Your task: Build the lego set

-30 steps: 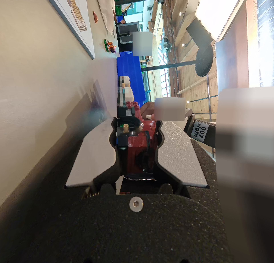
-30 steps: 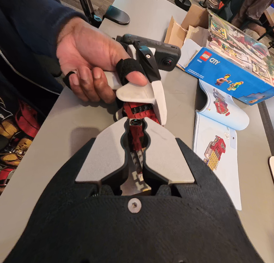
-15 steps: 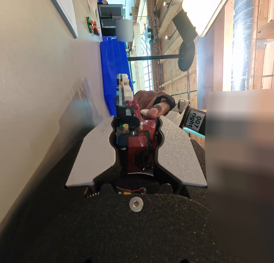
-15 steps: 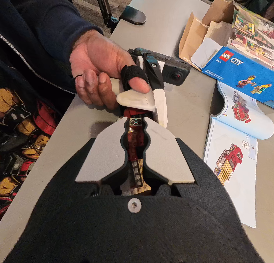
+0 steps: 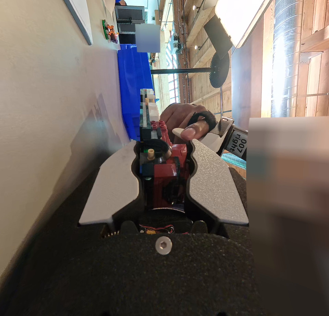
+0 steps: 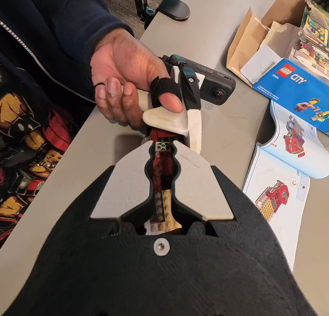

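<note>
Red brick truck model, braced two-handed: left gripper clamps its cab, right gripper pinches its small gauge tile.

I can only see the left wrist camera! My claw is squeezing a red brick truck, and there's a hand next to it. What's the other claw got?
Observer: The right claw pinches a small grey tile, printed with little dials, between its tips.
Operator: Is it near my truck?
Observer: Yes. The tile is just in front of the red truck that the left claw grips. I cannot tell whether they touch.
Operator: What's on the table?
Observer: An open instruction booklet with pictures of a red truck lies on the grey table, off to the right.
</note>
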`<state>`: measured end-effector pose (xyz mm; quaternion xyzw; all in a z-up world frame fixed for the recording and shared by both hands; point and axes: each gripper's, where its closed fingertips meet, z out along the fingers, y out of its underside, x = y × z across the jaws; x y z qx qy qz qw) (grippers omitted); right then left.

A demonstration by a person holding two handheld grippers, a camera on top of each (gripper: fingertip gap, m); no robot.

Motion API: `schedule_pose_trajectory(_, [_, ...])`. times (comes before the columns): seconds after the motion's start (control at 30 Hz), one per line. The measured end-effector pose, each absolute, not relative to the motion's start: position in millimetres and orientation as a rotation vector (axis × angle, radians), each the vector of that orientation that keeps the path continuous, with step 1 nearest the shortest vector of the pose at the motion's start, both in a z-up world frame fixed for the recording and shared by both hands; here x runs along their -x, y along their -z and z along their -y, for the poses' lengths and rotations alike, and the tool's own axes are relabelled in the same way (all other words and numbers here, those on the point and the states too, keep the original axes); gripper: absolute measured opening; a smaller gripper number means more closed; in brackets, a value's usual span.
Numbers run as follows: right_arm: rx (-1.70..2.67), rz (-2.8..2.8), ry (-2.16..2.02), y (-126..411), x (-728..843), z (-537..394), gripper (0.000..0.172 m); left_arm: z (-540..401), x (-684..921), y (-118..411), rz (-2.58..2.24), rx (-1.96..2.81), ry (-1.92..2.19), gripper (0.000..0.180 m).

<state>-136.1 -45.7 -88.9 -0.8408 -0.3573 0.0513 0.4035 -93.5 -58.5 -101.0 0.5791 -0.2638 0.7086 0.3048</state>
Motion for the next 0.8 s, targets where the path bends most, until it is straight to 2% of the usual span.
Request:
schedule_pose_trajectory(0.4, [2.233, 0.706, -0.022, 79, 89, 60, 0.017, 55, 97, 108, 0.785, -1.596, -1.856, 0.052])
schedule_pose_trajectory(0.6, [2.302, 0.634, -0.066, 93, 70, 55, 0.013, 61, 99, 115, 0.788, -1.628, -1.796, 0.052])
schedule_pose_trajectory(0.8, [2.241, 0.411, 0.207, 95, 35, 74, 0.014, 56, 93, 116, 0.778, -1.684, -1.837, 0.052])
